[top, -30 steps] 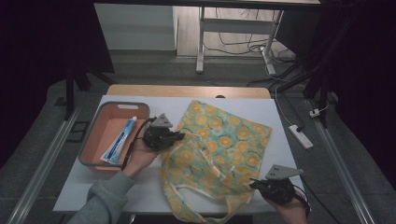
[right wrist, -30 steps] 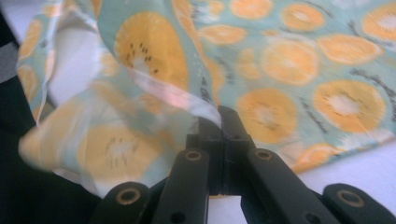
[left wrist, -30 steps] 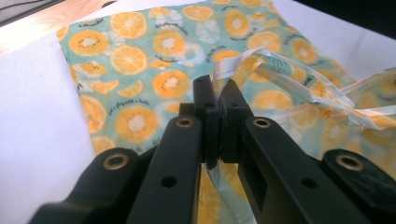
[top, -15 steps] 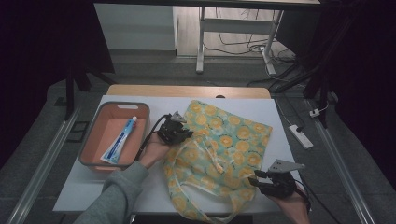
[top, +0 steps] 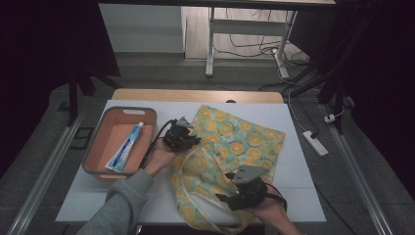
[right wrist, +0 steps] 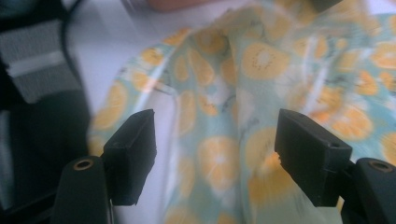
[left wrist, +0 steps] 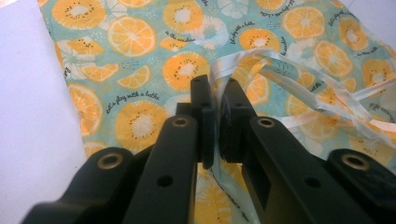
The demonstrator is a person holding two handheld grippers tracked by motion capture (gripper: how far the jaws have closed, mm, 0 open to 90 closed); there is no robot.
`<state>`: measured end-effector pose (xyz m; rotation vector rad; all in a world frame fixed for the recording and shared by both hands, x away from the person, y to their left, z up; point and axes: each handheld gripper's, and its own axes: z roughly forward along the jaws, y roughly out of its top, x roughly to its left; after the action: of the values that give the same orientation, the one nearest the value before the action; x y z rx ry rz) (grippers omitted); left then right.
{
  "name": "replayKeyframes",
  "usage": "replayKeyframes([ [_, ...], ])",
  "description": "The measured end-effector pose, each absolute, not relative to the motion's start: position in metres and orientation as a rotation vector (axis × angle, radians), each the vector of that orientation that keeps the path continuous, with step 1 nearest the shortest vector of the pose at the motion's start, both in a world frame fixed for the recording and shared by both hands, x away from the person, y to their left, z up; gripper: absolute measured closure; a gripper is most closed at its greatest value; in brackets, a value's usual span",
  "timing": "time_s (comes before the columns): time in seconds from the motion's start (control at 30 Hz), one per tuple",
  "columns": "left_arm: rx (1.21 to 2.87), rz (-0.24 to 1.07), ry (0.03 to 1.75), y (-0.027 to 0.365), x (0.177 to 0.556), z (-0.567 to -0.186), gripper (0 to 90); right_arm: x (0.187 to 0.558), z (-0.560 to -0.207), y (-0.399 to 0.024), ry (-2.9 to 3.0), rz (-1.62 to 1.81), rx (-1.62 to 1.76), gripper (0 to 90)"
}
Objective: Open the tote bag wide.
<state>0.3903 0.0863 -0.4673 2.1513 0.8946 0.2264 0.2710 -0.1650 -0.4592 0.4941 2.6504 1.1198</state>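
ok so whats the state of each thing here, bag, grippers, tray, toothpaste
fruit-print bag: lying crumpled on the table, near edge bunched up
bag ribbon handle: pinched at one end between the left gripper's jaws
left gripper: shut on the ribbon handle
right gripper: jaws have just been opening, open above the bag, pads clear of it
orange tray: upright, holding the toothpaste
toothpaste tube: lying flat, capped

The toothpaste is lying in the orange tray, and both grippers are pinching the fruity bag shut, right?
Not quite. The toothpaste does lie in the orange tray, and the left gripper is pinching the fruity bag. But the right gripper has just been opening: the right gripper view shows its jaws wide apart above the bag, gripping nothing.
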Motion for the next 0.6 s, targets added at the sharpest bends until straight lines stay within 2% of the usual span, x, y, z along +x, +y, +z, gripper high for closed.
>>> replayKeyframes([
  [0.23, 2.140, 0.210, 0.877, 0.092, 0.388, -0.469, 83.8, 0.324, -0.498, -0.143, 2.690, 0.884, 0.546, 30.3],
  [0.33, 2.124, 0.195, 0.879, 0.094, 0.389, -0.473, 83.6, 0.328, -0.506, -0.145, 2.718, 0.872, 0.578, 33.4],
  [0.5, 2.126, 0.184, 0.883, 0.093, 0.390, -0.477, 83.6, 0.328, -0.515, -0.143, 2.750, 0.847, 0.572, 33.7],
  [0.57, 2.129, 0.185, 0.878, 0.093, 0.390, -0.476, 83.5, 0.327, -0.517, -0.141, 2.754, 0.833, 0.559, 38.2],
  [0.6, 2.126, 0.184, 0.879, 0.093, 0.389, -0.476, 83.2, 0.327, -0.517, -0.141, 2.749, 0.844, 0.558, 46.8],
])
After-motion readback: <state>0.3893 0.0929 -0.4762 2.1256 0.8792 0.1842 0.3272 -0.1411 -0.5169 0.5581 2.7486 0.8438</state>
